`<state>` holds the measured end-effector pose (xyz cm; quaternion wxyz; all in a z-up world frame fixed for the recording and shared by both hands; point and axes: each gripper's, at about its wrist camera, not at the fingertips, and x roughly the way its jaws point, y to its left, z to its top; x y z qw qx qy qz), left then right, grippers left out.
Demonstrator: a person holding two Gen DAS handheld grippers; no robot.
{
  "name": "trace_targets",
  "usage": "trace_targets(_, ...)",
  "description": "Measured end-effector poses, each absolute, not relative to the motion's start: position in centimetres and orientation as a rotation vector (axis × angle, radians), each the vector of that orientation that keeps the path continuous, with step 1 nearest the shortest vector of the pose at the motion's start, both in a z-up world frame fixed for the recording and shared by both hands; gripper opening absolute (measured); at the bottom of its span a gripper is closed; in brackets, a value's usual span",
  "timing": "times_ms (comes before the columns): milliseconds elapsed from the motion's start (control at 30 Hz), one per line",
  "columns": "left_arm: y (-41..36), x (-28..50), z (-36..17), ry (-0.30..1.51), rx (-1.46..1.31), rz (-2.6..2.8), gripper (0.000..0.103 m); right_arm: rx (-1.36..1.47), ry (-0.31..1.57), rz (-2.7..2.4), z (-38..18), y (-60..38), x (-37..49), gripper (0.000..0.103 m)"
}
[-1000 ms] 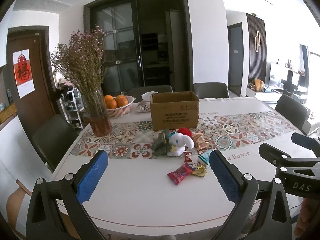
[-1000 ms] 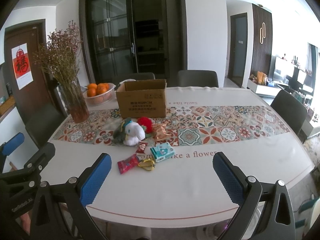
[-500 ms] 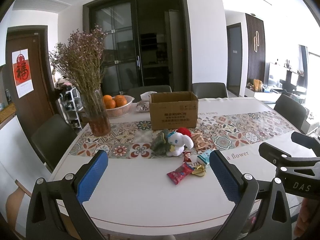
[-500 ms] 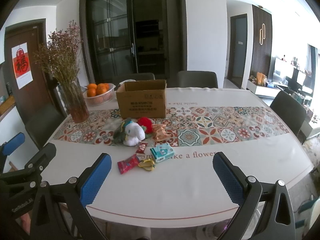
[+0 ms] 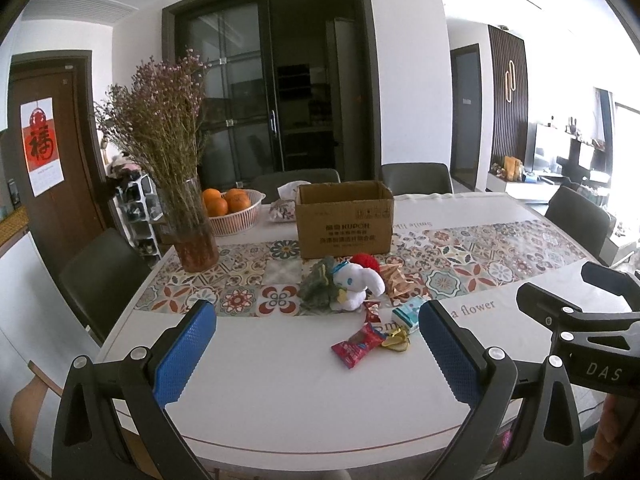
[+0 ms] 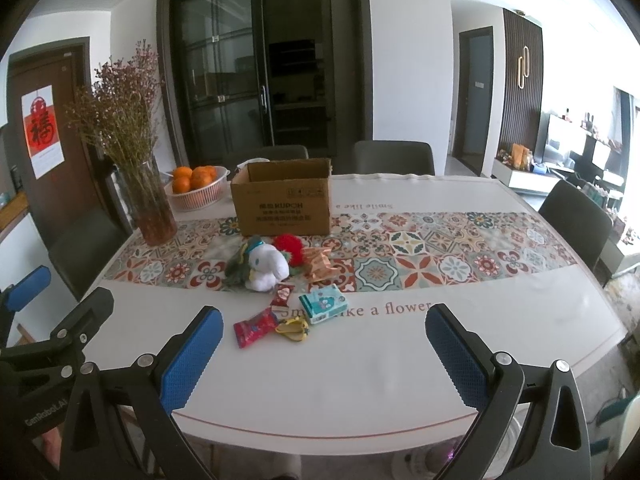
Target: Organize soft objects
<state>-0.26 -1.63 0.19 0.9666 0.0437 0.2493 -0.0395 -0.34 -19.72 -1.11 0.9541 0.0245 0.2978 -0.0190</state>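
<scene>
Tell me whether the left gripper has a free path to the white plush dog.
Probably yes. The left gripper is open and empty, and the white plush dog lies ahead of it, with only a low red snack packet on the bare table between.

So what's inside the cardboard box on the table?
The cardboard box is open on top, but only its inner back wall shows. Its front wall hides the bottom, so any contents cannot be seen.

White plush toy (image 6: 267, 265) before cardboard box (image 6: 285, 205)
</scene>
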Motion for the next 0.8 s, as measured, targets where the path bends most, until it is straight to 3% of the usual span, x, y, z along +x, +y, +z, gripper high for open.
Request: trace_targets(800, -2.3, 4.8, -3.3, 0.63, 0.159, -0.137, 0.103, 0.089, 0.747, -0.038, -4.9, -19.8, 4.7, 0.102)
